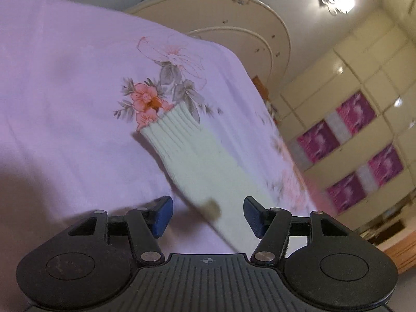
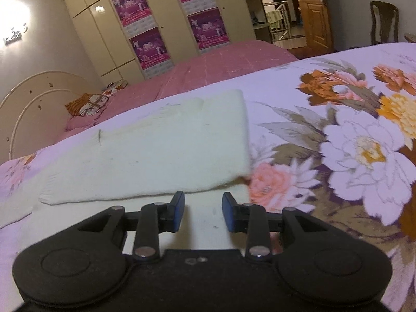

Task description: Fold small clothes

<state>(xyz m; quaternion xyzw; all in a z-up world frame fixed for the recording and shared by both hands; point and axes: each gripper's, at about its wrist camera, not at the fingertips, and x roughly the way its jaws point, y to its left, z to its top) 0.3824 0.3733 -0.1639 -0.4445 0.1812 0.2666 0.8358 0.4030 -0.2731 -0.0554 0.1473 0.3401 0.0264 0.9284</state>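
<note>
A pale cream knitted sock lies on the lilac floral bedsheet, ribbed cuff pointing away, a small dark mark near its lower part. My left gripper is open, its blue pads on either side of the sock's near end, just above it. In the right wrist view the same cream sock lies folded over itself on the floral sheet. My right gripper is open and empty, hovering over the lower cream layer at the near edge.
A cream curved headboard stands beyond the bed. A second bed with a pink cover and a patterned pillow lies beyond. Wardrobes with purple posters line the wall; a wooden door stands open.
</note>
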